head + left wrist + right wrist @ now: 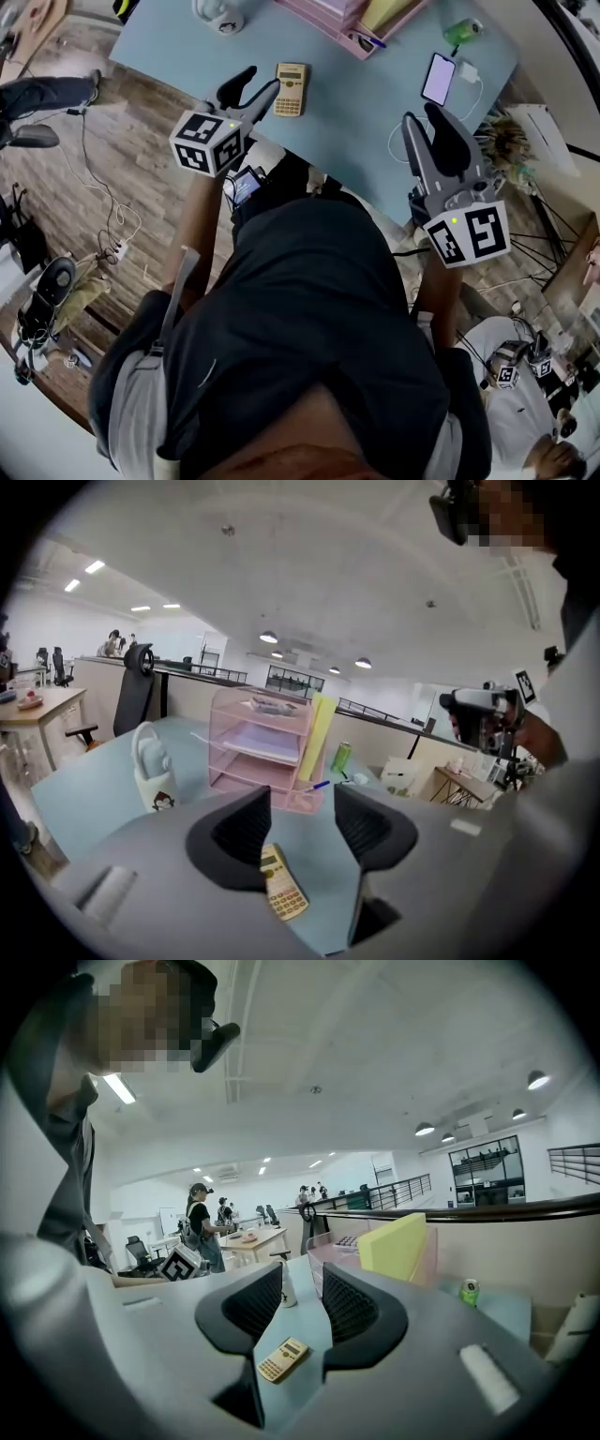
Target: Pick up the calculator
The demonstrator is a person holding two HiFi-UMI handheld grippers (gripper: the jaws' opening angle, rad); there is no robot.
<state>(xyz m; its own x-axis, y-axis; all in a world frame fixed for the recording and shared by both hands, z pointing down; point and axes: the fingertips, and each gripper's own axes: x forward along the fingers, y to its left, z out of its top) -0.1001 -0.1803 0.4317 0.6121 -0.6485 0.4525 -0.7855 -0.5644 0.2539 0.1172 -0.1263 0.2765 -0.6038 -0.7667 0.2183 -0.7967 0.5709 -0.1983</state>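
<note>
Beige pocket calculator [292, 89] lies flat on light blue desk [356, 141], just off tips of left tool [258, 82], on their right side. Left gripper view: jaws apart, calculator low in gap, partly tucked behind left jaw, pads not pressing on it afaict. Right tool [422, 117] sits well off to calculator's right, jaws slightly apart, nothing between them, calculator on desk beyond. Pink plastic tray stack [262, 747] stands further ahead of left tool.
</note>
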